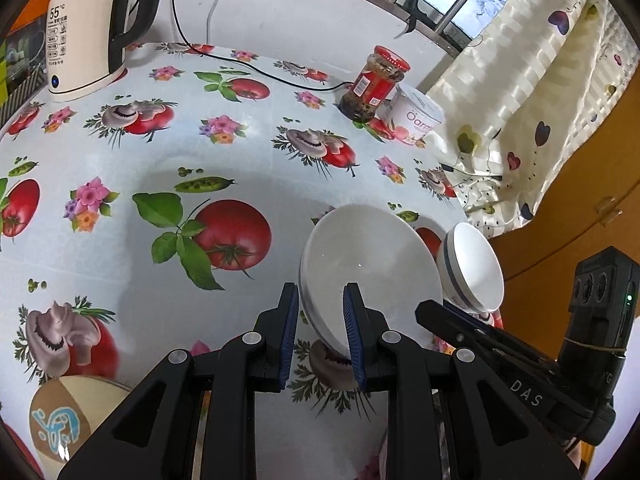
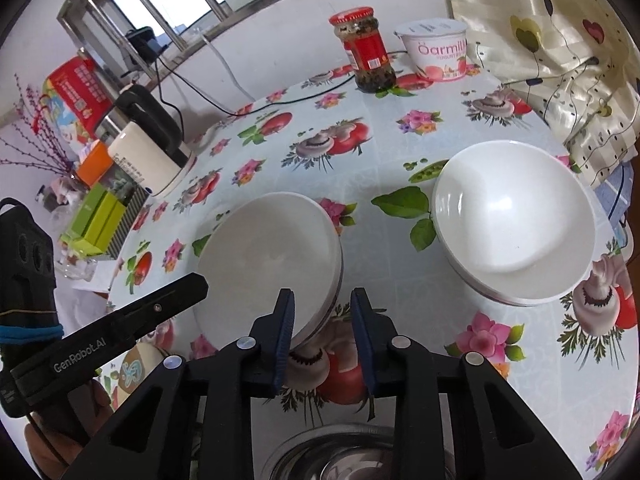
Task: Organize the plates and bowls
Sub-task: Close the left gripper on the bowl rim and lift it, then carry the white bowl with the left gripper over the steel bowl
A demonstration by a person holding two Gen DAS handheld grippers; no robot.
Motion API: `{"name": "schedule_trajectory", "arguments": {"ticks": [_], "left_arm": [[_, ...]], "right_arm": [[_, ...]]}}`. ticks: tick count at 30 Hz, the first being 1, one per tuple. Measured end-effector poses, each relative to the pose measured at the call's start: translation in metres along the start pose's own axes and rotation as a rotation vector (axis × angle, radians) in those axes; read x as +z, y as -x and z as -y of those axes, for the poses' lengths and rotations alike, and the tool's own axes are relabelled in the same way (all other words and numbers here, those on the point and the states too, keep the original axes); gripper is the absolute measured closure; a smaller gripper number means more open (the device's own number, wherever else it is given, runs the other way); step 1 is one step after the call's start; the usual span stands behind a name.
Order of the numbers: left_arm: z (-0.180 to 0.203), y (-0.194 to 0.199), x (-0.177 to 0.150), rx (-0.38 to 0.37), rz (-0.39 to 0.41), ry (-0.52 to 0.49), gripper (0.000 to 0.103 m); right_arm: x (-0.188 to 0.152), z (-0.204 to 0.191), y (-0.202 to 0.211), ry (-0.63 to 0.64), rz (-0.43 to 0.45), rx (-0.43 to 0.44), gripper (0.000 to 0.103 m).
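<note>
Both grippers gape. The left gripper [image 1: 320,334] straddles the bowl [image 1: 370,268] rim just ahead; the right gripper [image 2: 322,338] flanks its opposite edge. Glazed, slippery, breakable: pinch the rim.

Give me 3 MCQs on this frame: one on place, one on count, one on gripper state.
1. Where does the red-lidded jar stand?
A. beside the yogurt tub
B. inside a bowl
C. on the kettle

2. How many white bowls are on the table?
A. one
B. two
C. four

3. How does the left gripper stand?
A. shut on a spoon
B. out of view
C. open, its fingers straddling the tilted bowl's rim

Answers: 1 A, jar and tub sit side by side at the far edge. 2 B, the right wrist view shows the tilted bowl and the upright bowl. 3 C, a gap shows on both sides of the rim.
</note>
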State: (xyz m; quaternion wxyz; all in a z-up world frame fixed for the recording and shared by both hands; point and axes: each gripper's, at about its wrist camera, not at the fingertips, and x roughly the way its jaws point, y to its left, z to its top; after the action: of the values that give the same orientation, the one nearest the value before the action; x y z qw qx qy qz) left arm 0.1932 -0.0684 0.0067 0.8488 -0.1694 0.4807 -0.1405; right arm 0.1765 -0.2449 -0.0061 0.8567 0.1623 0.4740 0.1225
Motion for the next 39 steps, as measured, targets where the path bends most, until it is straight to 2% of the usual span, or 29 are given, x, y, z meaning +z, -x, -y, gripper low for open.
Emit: {"name": "schedule_trajectory", "arguments": {"ticks": [12, 39], "left_arm": [[0.001, -0.011, -0.001, 0.006, -0.016, -0.02, 0.079], [0.026, 0.028, -0.016, -0.032, 0.023, -0.089, 0.079]], "right_arm": [[0.001, -0.005, -0.007, 0.011, -0.011, -0.01, 0.08], [-0.013, -0.015, 0.042, 0.032, 0.055, -0.03, 0.08]]}}
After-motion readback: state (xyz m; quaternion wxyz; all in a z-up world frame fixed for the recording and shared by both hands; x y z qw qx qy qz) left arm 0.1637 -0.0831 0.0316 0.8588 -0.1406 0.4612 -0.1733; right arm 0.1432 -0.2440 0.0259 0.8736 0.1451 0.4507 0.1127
